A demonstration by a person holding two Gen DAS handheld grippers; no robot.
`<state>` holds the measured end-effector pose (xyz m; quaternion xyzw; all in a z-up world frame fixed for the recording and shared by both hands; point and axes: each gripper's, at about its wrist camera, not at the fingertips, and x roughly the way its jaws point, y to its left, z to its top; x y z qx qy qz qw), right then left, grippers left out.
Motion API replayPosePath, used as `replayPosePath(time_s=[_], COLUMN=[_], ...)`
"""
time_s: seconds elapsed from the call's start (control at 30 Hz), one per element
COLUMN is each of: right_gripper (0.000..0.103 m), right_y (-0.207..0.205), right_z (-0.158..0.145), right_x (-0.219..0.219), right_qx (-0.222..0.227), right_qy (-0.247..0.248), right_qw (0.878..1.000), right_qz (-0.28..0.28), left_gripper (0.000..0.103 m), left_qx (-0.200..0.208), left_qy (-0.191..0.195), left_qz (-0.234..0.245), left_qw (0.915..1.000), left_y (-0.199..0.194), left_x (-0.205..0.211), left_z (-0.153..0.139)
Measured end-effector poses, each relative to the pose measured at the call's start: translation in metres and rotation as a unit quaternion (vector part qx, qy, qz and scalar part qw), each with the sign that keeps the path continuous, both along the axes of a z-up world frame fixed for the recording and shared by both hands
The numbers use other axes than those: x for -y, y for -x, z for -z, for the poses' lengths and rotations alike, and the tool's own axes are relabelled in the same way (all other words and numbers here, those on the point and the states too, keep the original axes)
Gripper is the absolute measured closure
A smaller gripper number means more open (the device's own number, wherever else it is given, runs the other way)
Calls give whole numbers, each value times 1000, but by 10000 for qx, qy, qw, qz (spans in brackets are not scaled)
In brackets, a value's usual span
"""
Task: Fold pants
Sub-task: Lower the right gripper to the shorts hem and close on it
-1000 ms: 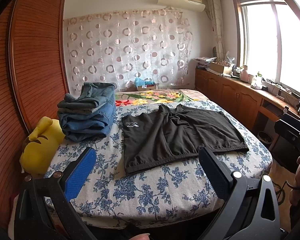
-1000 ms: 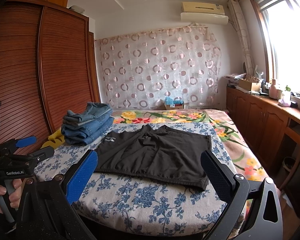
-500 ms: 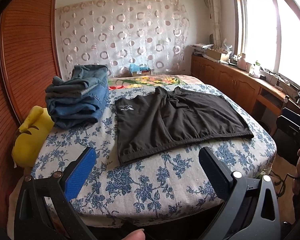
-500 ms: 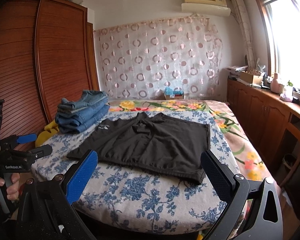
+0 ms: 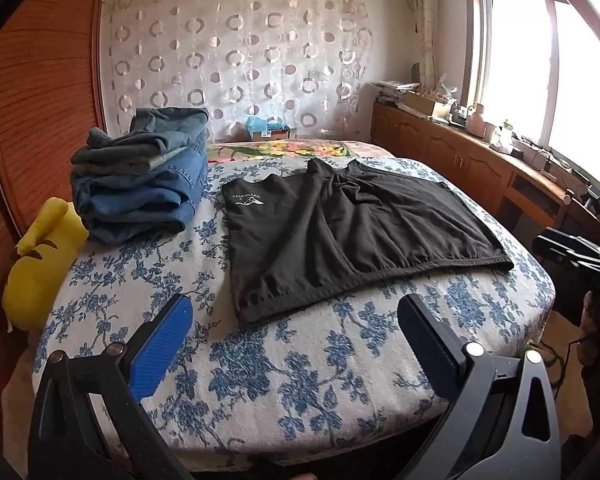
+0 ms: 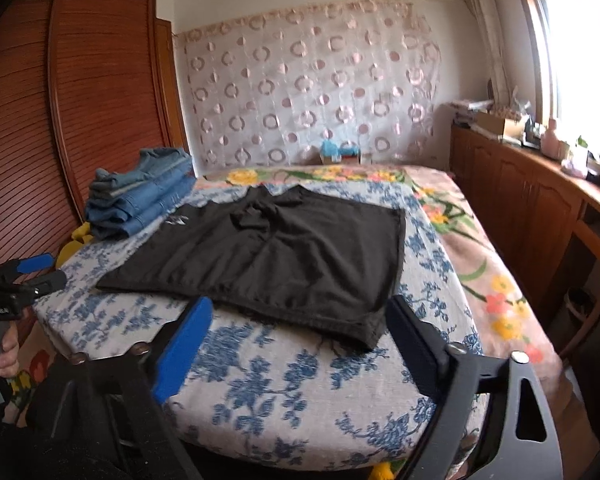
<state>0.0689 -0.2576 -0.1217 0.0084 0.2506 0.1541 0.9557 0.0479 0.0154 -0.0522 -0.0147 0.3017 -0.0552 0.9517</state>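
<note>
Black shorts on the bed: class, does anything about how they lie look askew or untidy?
Yes. The black shorts lie flat but skewed on the bed, their waistband slanting across it, and the fabric is bunched into wrinkles at the crotch, on the far side.

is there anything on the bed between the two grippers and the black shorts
Nothing visible. Only bare floral bedspread lies between the open left gripper and the black shorts, and between the right gripper, jaws just narrowing, and the shorts' near hem. The folded jeans sit off to the left.
</note>
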Motion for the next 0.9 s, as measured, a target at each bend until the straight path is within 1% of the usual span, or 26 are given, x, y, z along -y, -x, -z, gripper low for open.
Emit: replayPosePath(time_s=[0.03,0.07,0.13,0.2,0.23,0.27,0.3,0.37,0.4,0.43,0.47,0.5,0.57,0.63,0.7,0.73,0.8,0.83,0.9], right_gripper=[25,29,37,40,41,41,42,44,44,44,44,45,45,45,45,45,45,45,45], right_y=[-4,-7,-13,-17,-19,-19,-19,-18,-19,-17,-16,-15,-12,-11,-12,-10,-7,-6,-12], right_z=[0,-1,1,1,0,0,-1,-5,-6,-7,-9,-10,-12,-15,-17,-19,-21,-21,-15], right_x=[2,3,6,8,7,7,7,5,2,1,-1,-2,-3,-8,-12,-14,-15,-16,-9], right_qx=[-75,-167,-296,-436,-466,-492,-530,-610,-641,-654,-667,-670,-654,-669,-693,-706,-720,-733,-761], right_qy=[35,68,43,66,88,106,116,118,121,129,147,176,211,242,274,285,286,275,224], right_qw=[10000,9998,9995,9988,9986,9984,9982,9977,9975,9974,9973,9972,9974,9972,9970,9969,9967,9966,9965], right_qz=[48,112,141,198,220,242,258,264,269,277,270,266,237,217,214,220,233,244,272], left_gripper=[1,4,6,8,10,16,19,30,33,38,42,43,50,50,56,57,58,63,64], left_qx=[-18,-36,-93,-119,-125,-153,-185,-298,-339,-394,-432,-501,-608,-784,-919,-986,-1035,-1043,-1086], left_qy=[37,63,86,140,191,255,270,341,367,382,367,323,261,198,223,235,226,222,247], left_qz=[-3,-3,-41,-65,-51,-47,-62,-72,-73,-74,-82,-99,-109,-167,-130,-111,-42,-20,-18], left_qw=[10000,10000,9999,9998,9997,9995,9994,9989,9987,9985,9984,9982,9977,9966,9954,9948,9944,9943,9938], left_y=[-3,-6,-11,-16,-18,-21,-23,-30,-32,-35,-37,-41,-48,-57,-62,-63,-63,-64,-65], left_x=[-3,-6,-11,-17,-20,-24,-26,-31,-32,-34,-34,-34,-34,-35,-35,-34,-31,-30,-28], left_z=[1,2,3,4,5,7,8,13,15,19,20,25,31,41,47,49,53,54,57])
